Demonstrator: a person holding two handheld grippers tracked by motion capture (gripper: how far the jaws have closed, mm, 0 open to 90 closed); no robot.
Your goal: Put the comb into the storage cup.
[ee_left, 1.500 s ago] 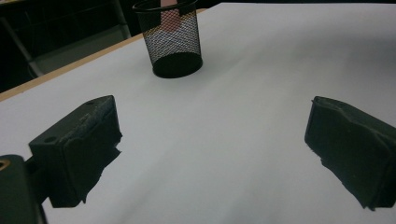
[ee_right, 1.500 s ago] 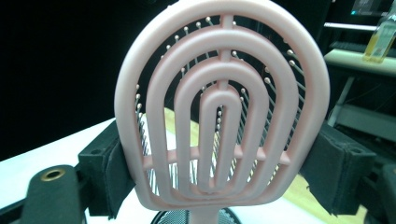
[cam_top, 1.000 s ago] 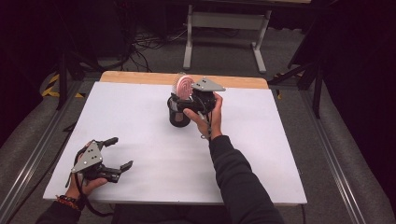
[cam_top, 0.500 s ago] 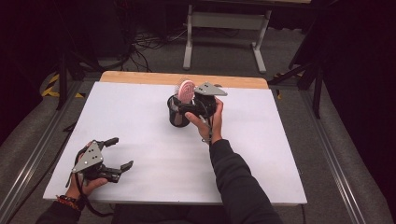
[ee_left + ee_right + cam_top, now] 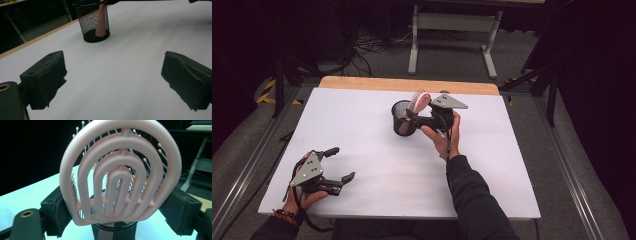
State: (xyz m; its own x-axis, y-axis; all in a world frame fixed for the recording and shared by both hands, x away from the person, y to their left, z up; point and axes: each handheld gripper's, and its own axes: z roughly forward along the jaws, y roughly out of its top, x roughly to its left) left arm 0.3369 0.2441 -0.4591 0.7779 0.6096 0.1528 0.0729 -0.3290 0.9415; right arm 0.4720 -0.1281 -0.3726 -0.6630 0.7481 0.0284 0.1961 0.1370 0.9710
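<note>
Two claws in play. Right claw (image 5: 416, 114) sits at the far middle of the white surface (image 5: 362, 130), directly over the black mesh cup (image 5: 403, 119). Its jaws stand fairly wide and press on both edges of the pink hairbrush (image 5: 418, 101), one pad on each side of the oval head; in the right gripper view the brush head (image 5: 120, 173) spans the whole gap between the pads, so the claw is clenched on it.

Brush orientation: long axis close to upright, tilted slightly. Head up, above the cup rim; handle down, inside the cup. The left gripper view shows the pink handle (image 5: 100, 21) through the mesh, its wider lower end near or on the cup floor. Whether it actually bears on the floor I cannot tell. In the right gripper view the slotted back of the head faces the camera, and the ball-tipped bristles point away from it, toward the far side.

Left claw (image 5: 340, 164) rests at the near left corner of the surface, well apart from the cup. Jaws spread wide, nothing between them; the left gripper view has bare white surface between the two black pads (image 5: 51, 75). Claw released.

Cup (image 5: 93, 21) stands upright on the surface.
</note>
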